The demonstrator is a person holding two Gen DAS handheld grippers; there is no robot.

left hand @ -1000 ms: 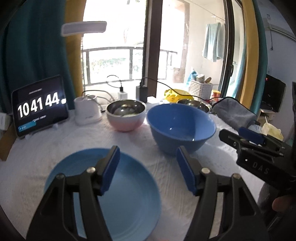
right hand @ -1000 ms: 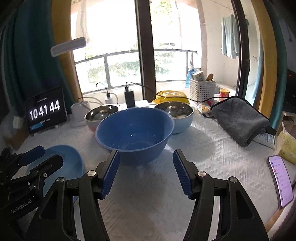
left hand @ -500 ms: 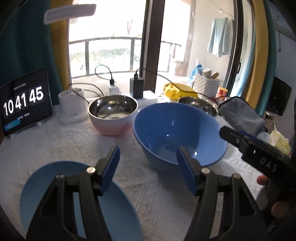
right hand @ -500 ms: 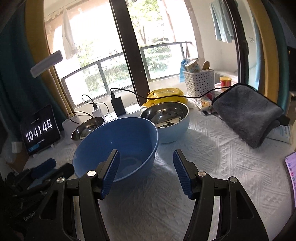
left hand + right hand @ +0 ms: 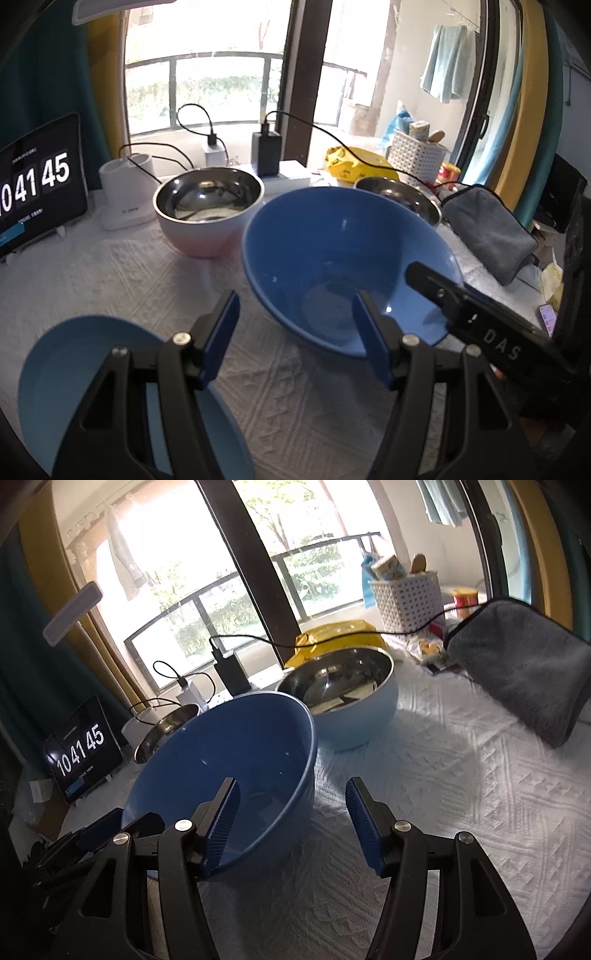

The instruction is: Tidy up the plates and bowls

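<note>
Parted about halfway on both grippers, with nothing clamped in either. Left gripper (image 5: 293, 319): jaws poised over the near left rim of the large deep blue plastic bowl (image 5: 332, 258), one blue pad outside the wall, the other over the bowl's inside; contact with the rim cannot be told. Right gripper (image 5: 291, 810): jaws astride the same bowl's near right rim, left pad over the interior, right pad outside above the white textured tablecloth (image 5: 461, 794); no pressing visible.

Landmark: the blue bowl, upright on the cloth near the table's middle. Behind it to the left, just beside it, a round steel bowl with a pink outer shell (image 5: 208, 210). Behind it to the right, a round steel bowl with a pale blue outer shell (image 5: 347, 701), holding something flat and pale, not identifiable. In front of the blue bowl to the left, apart from it, a shallow light blue plate (image 5: 66, 369) lying flat, partly under the left gripper's frame. Far left of the bowl, a propped black tablet showing a clock (image 5: 33, 184). To its right, a folded grey towel (image 5: 524, 668). Behind it, a white perforated basket (image 5: 410, 594) by the window.
</note>
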